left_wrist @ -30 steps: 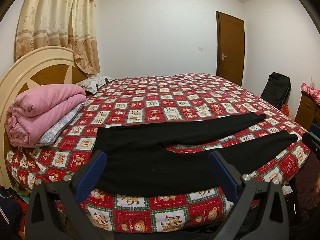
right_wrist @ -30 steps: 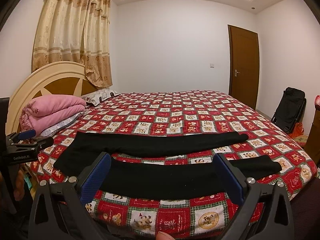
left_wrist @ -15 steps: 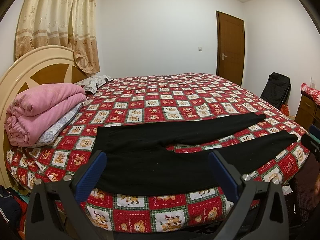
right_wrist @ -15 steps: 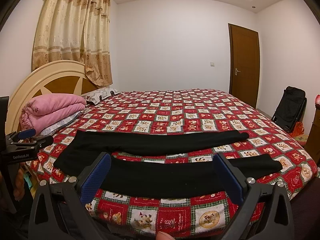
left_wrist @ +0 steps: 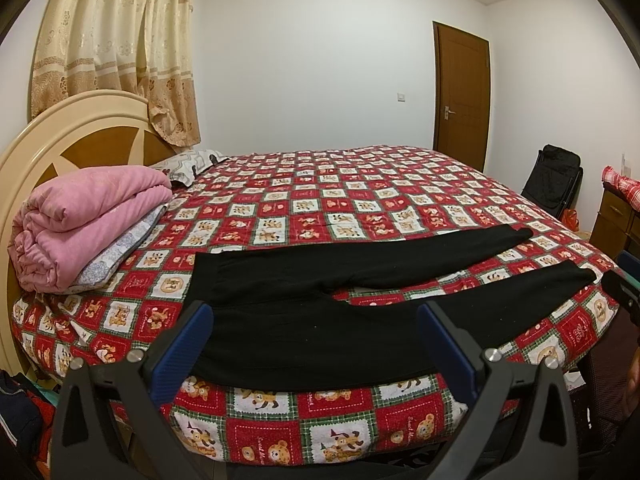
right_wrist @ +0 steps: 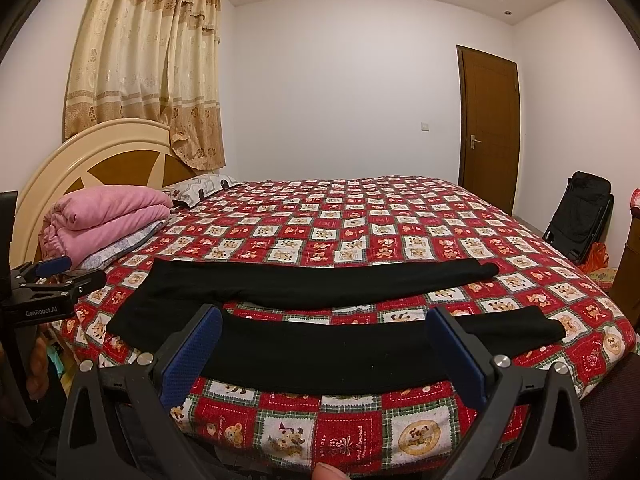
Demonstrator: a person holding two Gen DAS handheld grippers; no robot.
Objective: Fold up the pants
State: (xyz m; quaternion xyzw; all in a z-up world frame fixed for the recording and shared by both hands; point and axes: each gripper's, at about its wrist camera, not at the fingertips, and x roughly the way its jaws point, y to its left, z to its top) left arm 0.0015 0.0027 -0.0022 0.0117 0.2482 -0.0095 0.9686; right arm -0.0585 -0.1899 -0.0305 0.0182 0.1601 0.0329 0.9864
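Black pants (left_wrist: 320,320) lie flat along the near edge of the bed, waist to the left, both legs spread apart and pointing right; they also show in the right wrist view (right_wrist: 320,344). My left gripper (left_wrist: 316,344) is open and empty, held before the waist and hip part. My right gripper (right_wrist: 326,350) is open and empty, held before the near leg. Neither touches the cloth. The left gripper also shows at the left edge of the right wrist view (right_wrist: 56,276).
The bed has a red bear-patterned quilt (left_wrist: 360,208). A folded pink blanket (left_wrist: 88,216) and a pillow (left_wrist: 192,162) lie by the headboard (left_wrist: 60,140). A black chair (left_wrist: 554,180) and a wooden cabinet (left_wrist: 612,216) stand to the right, near a door (left_wrist: 462,96).
Both views have shifted only slightly; the right gripper has risen a little. The pants have not moved and both grippers stay open.
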